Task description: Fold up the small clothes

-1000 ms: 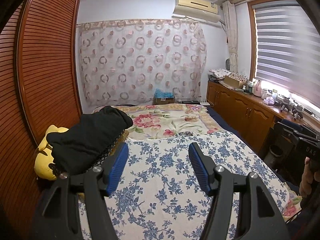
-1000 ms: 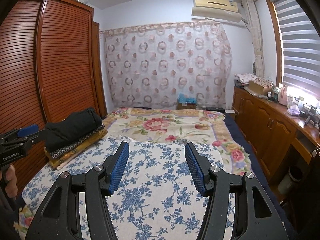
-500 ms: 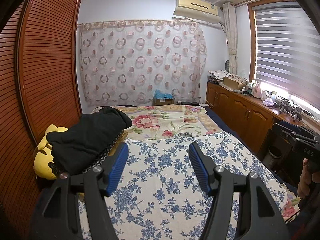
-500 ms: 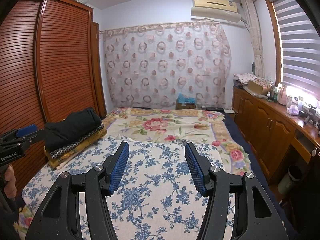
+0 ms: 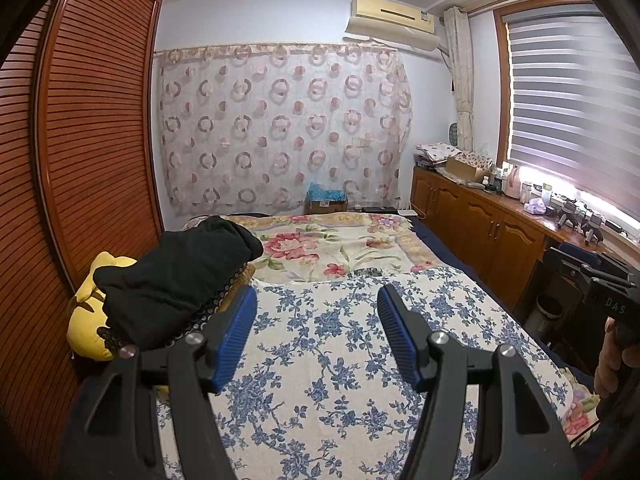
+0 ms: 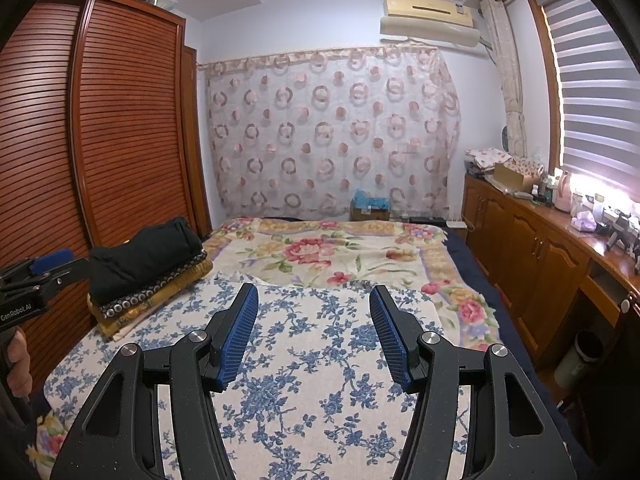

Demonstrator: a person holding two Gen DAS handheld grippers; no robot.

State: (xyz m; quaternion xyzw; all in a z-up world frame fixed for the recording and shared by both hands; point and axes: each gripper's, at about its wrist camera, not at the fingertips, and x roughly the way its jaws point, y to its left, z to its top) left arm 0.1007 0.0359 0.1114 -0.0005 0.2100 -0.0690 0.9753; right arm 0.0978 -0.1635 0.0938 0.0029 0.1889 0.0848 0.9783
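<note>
Bedspread point(image 5: 320, 344) with blue flowers is my landmark; it covers the near part of the bed and lies flat and bare under both tools. I hold the left gripper point(image 5: 316, 316) above it, jaws apart, nothing between the blue pads point(image 5: 236, 340). The right gripper point(image 6: 312, 320) hangs above the same cloth, also released, with only the flower print visible in its gap.

The stack of folded clothes point(image 6: 148, 264) sits at the left edge of the bedspread: a black piece on top, a dotted dark one and a mustard one under it. In the left view a yellow cushion point(image 5: 86, 320) shows just beside the stack, toward the brown slatted wardrobe point(image 5: 88, 140), which stands close along that left edge.

Beyond the far edge of the bedspread a blanket with red flowers point(image 6: 320, 252) goes on to the curtain. Along the right edge there is a narrow floor strip, then the wooden cabinets point(image 6: 532, 256), with a small bin point(image 6: 580, 356) on the floor near them.
</note>
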